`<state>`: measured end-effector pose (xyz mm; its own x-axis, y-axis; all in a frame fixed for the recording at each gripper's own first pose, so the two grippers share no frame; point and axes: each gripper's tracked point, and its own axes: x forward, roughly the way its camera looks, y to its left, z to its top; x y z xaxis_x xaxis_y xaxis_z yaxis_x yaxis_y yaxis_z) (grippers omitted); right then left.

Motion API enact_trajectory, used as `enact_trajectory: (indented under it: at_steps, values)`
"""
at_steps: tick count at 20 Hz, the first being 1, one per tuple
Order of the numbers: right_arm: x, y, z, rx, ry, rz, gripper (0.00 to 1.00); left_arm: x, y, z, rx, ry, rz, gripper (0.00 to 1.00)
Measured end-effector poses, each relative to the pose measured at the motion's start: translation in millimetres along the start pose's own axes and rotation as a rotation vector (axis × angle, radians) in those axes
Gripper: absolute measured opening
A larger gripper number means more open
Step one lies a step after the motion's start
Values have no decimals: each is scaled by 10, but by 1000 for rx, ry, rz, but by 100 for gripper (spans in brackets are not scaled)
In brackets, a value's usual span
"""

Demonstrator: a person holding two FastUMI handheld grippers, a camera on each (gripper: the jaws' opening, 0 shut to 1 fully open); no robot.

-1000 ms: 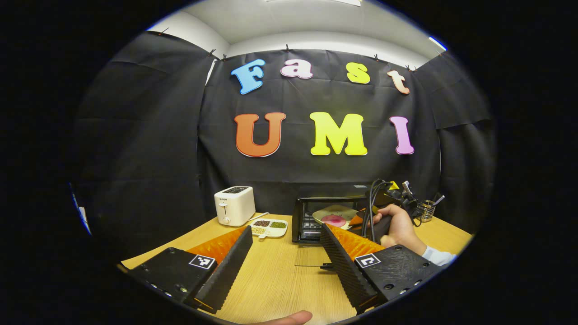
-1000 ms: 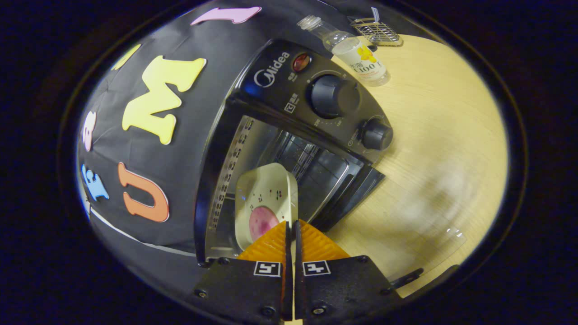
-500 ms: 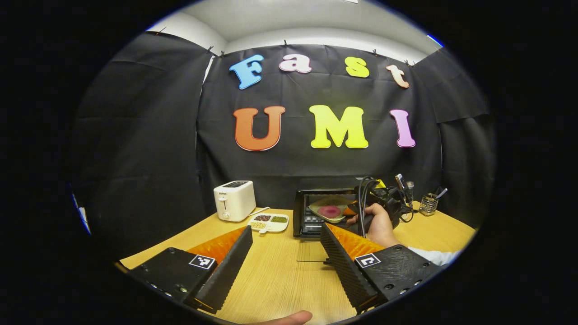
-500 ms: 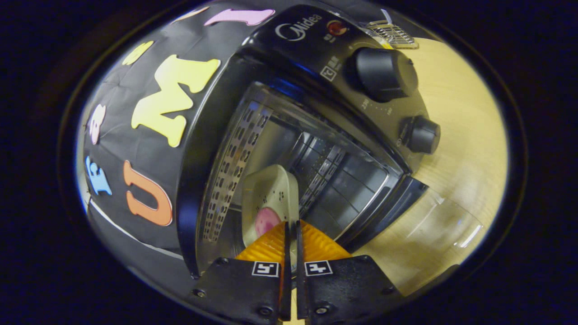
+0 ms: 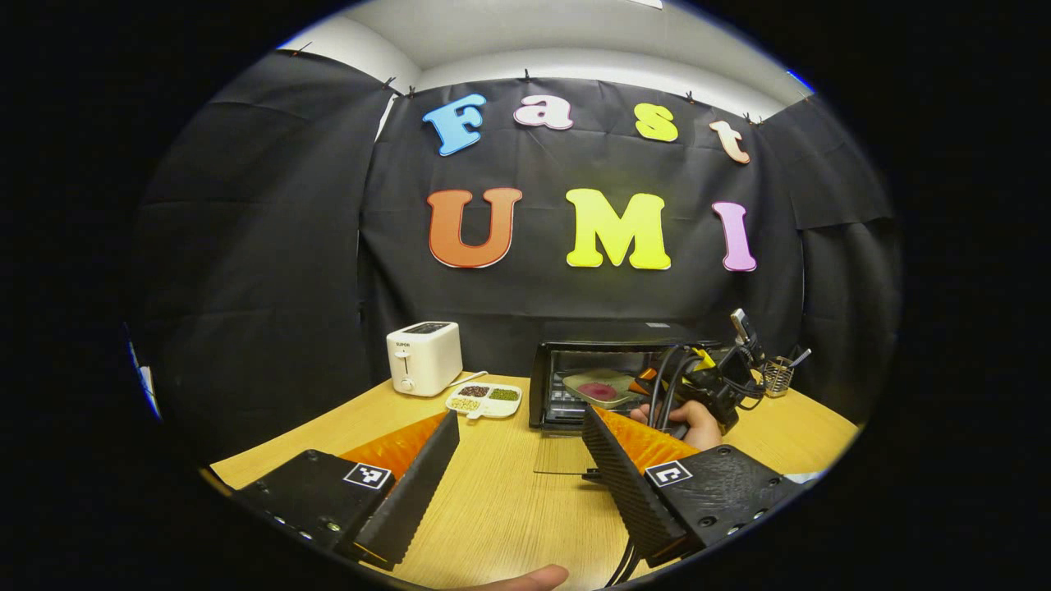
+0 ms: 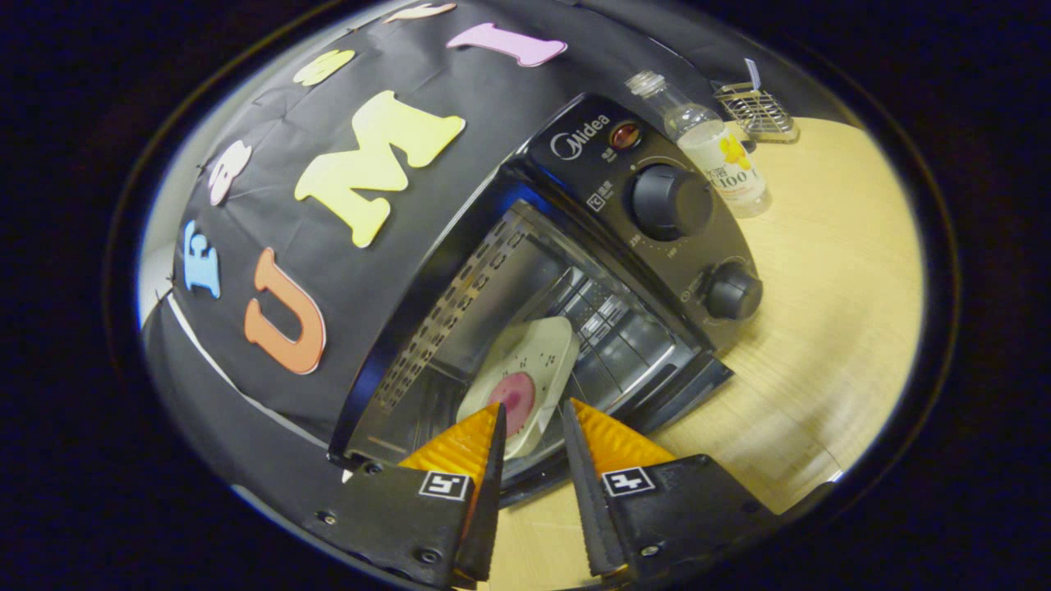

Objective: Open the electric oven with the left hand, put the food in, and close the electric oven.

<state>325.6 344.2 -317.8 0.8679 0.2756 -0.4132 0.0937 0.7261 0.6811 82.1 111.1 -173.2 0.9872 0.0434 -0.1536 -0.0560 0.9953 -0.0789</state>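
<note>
Step in hand: the food is being let go inside the electric oven (image 6: 525, 271); opening looks done, closing is not yet done.
Right gripper (image 6: 530, 427): its fingers stand a narrow way apart, pressing on nothing, with the near edge of the plate (image 6: 534, 365) just ahead of the tips, in line with the gap between them.
Plate and food: the pale plate lies on the rack inside the oven cavity, just beyond the right fingertips; the pink round of food (image 6: 513, 400) sits on the plate's nearer part, close above the tips.
Oven door (image 5: 566, 453): the glass door lies folded down flat toward the desk (image 5: 493, 509), ahead of the left gripper's fingers and near the inner one; its handle pokes out just beside that finger.
Left gripper (image 5: 517, 443): fingers spread wide and empty, hovering over the desk well short of the oven, pointing toward it.
Hand on the right gripper (image 5: 698, 419): seen beyond the left gripper's right-hand finger, at the oven mouth.
Next move, as I judge it: draw the right fingers straight back out of the opening without nudging the plate, then bring the left fingers to the door's handle and swing it up shut.
Caution: the plate's near edge must sit fully past the door line, or the door may catch it.
</note>
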Motion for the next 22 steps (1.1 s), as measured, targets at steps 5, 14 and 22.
enact_trajectory:
  at_steps: [5, 14, 22]
  values:
    - [-463, -115, 201, -154, -75, 18, 62, -77, -71, 113, -13, -9, -6, 96]
    - [-1406, -243, 762, -304, -100, 82, 93, -111, -421, 259, 28, 11, -52, 95]
    - [-2530, -250, 1782, -533, -344, 71, 99, 14, -921, 80, 60, 85, -152, 96]
